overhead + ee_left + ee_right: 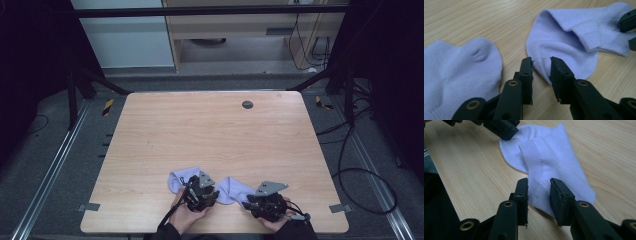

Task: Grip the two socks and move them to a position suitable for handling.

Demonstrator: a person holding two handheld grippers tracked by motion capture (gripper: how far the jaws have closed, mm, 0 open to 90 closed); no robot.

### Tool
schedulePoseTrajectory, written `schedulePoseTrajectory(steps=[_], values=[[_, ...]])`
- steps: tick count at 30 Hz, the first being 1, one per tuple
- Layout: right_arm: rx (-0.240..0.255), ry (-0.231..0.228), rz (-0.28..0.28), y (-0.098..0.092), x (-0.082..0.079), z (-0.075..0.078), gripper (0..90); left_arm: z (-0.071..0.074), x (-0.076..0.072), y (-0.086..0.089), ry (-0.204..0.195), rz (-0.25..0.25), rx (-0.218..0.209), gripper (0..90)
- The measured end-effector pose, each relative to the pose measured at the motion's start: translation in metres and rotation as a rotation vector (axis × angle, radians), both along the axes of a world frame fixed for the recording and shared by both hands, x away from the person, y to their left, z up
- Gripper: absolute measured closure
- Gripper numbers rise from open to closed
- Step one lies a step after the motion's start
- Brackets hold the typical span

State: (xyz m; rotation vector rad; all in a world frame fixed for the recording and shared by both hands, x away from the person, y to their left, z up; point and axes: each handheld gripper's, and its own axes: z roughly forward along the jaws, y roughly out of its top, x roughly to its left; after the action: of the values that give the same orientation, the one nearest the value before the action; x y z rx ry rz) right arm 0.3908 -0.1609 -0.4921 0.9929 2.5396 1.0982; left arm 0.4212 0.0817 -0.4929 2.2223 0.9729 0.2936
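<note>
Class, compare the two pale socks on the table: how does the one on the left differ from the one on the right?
The left gripper and right gripper straddle the two ends of the right sock with their fingers; the left sock has no fingers around it. The right sock shows a ribbed cuff folded over; the left sock shows a smooth rounded end. Both are pale lilac knit.

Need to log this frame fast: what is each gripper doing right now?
Left gripper: jaws open, straddling the rounded edge of the right-hand sock, not pressing it.
Right gripper: jaws open around that sock's other end.
</note>
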Motion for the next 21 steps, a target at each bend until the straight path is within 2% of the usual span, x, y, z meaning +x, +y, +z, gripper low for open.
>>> schedulePoseTrajectory(steps=[9,11,17,21], values=[[-0.016,0.018,0.013,0.0009,0.0015,-0.0030,79.6,-0.0004,-0.0008,-0.0019,0.008,-0.014,-0.006,84.2],[-0.014,0.031,0.016,0.0013,0.0016,-0.0027,85.1,-0.0002,-0.0012,-0.0023,0.006,-0.017,-0.004,85.9],[-0.008,0.043,0.023,0.0008,0.0018,-0.0008,87.2,0.0000,-0.0014,-0.0021,0.003,-0.024,-0.002,87.1],[0.025,0.029,0.018,-0.0014,0.0010,0.0043,87.5,0.0000,-0.0016,-0.0023,0.002,-0.026,-0.002,87.2]])
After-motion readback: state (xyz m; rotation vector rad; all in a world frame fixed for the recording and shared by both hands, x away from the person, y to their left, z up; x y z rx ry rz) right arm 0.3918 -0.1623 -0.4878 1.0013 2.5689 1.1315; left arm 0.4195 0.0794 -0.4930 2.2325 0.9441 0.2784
